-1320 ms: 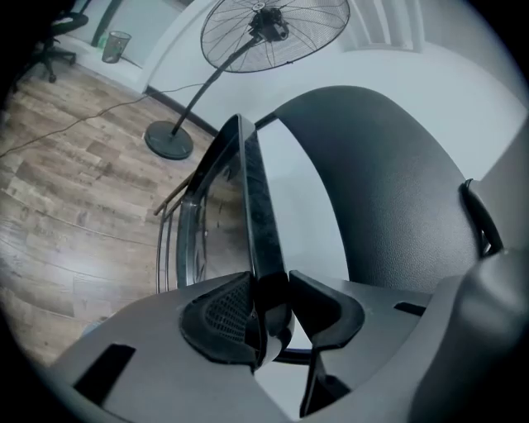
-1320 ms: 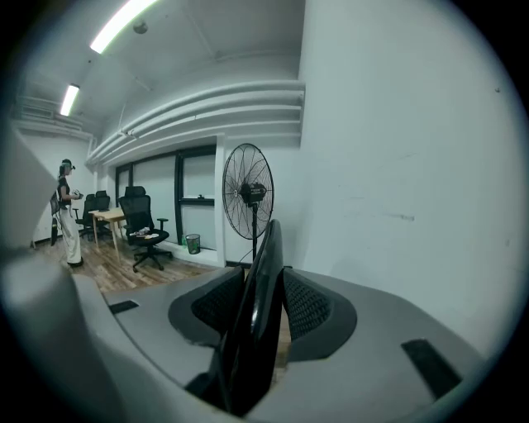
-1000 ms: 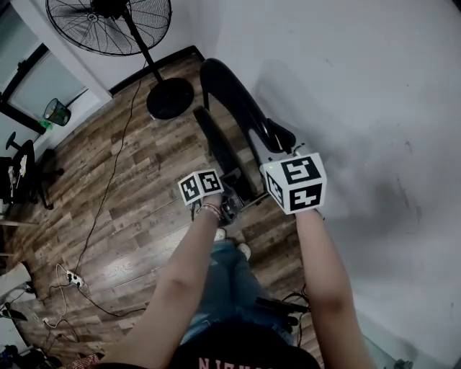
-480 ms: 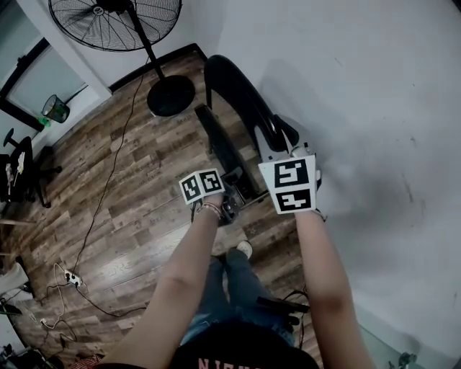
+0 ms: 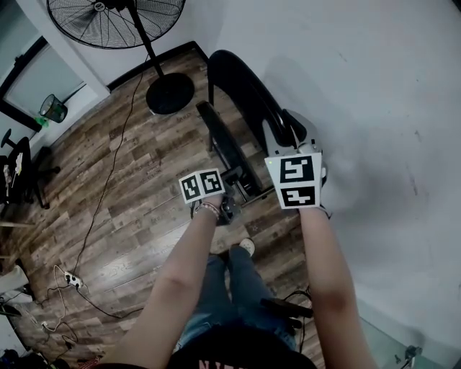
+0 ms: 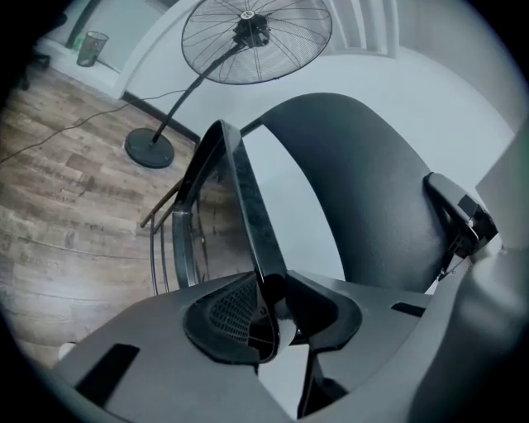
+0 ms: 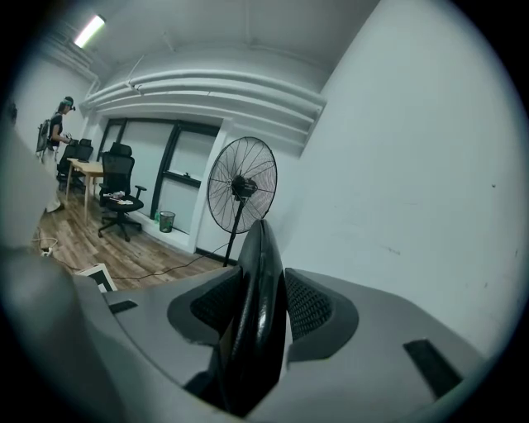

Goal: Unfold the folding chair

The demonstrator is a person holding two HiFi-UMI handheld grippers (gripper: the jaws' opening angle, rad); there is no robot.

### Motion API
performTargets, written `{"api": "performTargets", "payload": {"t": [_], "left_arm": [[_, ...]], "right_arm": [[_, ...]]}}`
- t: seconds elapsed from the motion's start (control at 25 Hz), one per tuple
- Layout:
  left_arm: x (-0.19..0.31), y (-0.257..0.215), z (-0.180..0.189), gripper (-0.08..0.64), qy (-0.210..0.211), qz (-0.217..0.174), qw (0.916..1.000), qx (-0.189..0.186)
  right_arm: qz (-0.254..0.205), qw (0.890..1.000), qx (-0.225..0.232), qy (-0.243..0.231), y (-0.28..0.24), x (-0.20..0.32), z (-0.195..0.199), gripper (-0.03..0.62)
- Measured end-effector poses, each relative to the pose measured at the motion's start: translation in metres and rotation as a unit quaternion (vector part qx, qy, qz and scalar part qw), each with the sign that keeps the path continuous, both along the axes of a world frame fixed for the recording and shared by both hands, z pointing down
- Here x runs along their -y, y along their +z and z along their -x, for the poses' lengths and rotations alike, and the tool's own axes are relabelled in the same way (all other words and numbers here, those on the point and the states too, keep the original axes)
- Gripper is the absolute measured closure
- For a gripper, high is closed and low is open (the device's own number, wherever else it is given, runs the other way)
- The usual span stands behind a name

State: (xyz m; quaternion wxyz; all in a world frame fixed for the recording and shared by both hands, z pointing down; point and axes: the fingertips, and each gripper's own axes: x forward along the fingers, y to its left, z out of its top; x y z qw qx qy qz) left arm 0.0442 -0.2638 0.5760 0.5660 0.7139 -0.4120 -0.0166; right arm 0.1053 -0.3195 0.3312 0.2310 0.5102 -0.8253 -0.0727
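The folding chair [image 5: 241, 92] stands at twelve o'clock from me on the wood floor [image 5: 130, 187], by the wall [image 5: 360, 86]. My left gripper [image 6: 277, 318] is closing on its seat edge. My right gripper [image 7: 256, 306] pinches its backrest rim. A fan [image 5: 115, 21] stands at eleven o'clock.

Reaching up from the lower edge of the head view with both bare arms, left forearm [image 5: 184, 267] slanting toward frame centre, right forearm [image 5: 320, 267] running almost straight up, right of centre. Closing the left gripper [image 6: 277, 310] on a thin edge of the folding chair [image 6: 244, 198], with that edge between the jaws and against the pads. Clamping the right gripper [image 7: 258, 297] on a thicker rounded edge of the same chair, both pads pressed to it.
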Motion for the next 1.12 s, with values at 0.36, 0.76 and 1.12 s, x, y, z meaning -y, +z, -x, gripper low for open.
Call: {"api": "performTargets", "payload": {"t": [0.36,0.76,1.12], "left_arm": [[0.01,-0.007,-0.012,0.245,-0.011,0.026,0.9995,0.015],[0.013,0.024,-0.008,0.288,-0.005,0.086,0.9858,0.144],[-0.003,0.028,0.015,0.356,-0.004,0.075,0.9892,0.125]], "right_arm": [[-0.002,1.0,0.011,-0.005,-0.002,-0.008,0.008,0.43],[-0.008,1.0,0.004,-0.004,0.0,-0.009,0.011,0.428],[-0.002,1.0,-0.004,0.016,0.005,-0.007,0.011,0.426]]}}
